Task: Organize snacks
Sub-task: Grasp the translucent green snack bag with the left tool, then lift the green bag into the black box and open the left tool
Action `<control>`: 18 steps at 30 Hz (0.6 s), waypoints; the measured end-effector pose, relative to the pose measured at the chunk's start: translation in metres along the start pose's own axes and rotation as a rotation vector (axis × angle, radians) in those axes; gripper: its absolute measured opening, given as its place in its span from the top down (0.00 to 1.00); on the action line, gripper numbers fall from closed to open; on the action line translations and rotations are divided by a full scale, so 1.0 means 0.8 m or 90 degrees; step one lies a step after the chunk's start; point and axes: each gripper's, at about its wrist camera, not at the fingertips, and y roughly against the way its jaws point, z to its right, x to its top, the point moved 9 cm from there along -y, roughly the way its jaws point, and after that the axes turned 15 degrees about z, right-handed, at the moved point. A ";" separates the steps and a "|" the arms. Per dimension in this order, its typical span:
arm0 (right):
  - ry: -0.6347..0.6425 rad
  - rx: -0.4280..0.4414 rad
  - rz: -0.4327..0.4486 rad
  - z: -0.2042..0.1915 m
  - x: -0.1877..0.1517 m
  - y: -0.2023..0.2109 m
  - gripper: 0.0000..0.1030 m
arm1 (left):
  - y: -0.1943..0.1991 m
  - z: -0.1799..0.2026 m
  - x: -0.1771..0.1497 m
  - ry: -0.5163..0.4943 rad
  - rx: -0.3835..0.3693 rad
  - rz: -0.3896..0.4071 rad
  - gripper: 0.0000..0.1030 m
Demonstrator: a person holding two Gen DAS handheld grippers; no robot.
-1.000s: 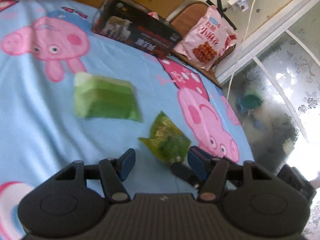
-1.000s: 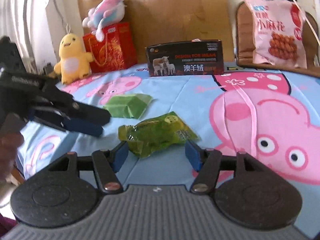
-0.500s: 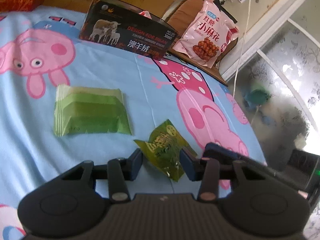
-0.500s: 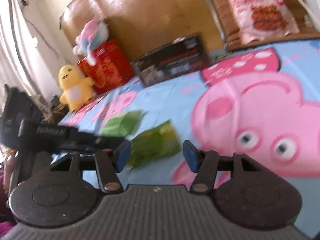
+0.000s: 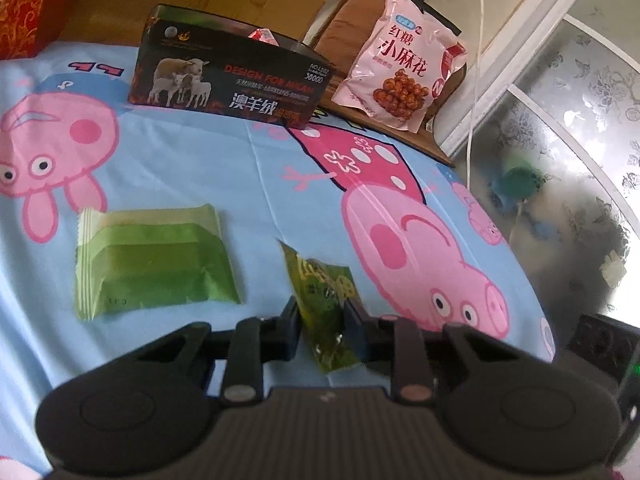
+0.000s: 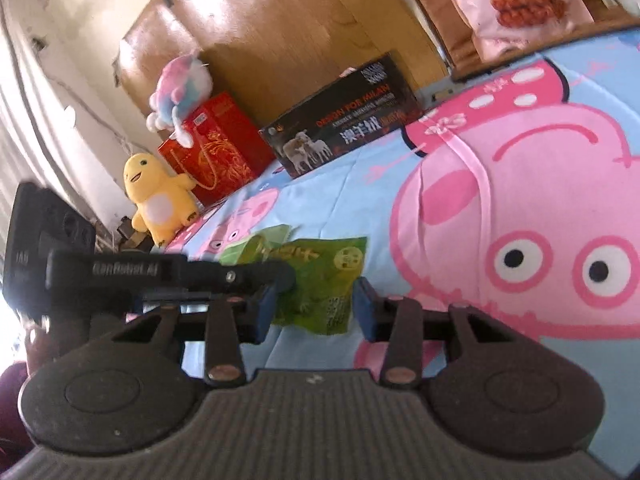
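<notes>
Blue cartoon-pig bedsheet (image 5: 248, 168) is covering the bed, where the left tongs (image 5: 322, 320) are clamping the dark green snack pouch (image 5: 326, 296), tilting it on edge. Right tongs (image 6: 316, 306) are closing around the same pouch's other end, pads seemingly not pressing yet. Just beside it, a light green snack pack (image 5: 152, 260) is lying flat; a black sheep-printed box (image 5: 228, 84) is standing well behind.

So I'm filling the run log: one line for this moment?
left gripper: shut on green pickle packet | right gripper: closing, packet between | black box: untouched
</notes>
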 end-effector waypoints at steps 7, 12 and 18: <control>0.281 -0.008 -0.019 -0.044 -0.023 -0.003 0.36 | 0.008 -0.008 0.009 0.080 -0.045 -0.010 0.80; 0.335 -0.031 -0.016 -0.044 -0.027 -0.016 0.33 | 0.027 -0.003 0.025 0.090 -0.073 0.010 0.80; 0.213 0.029 -0.006 -0.043 -0.003 -0.014 0.35 | 0.042 -0.003 0.037 0.098 -0.112 0.021 0.80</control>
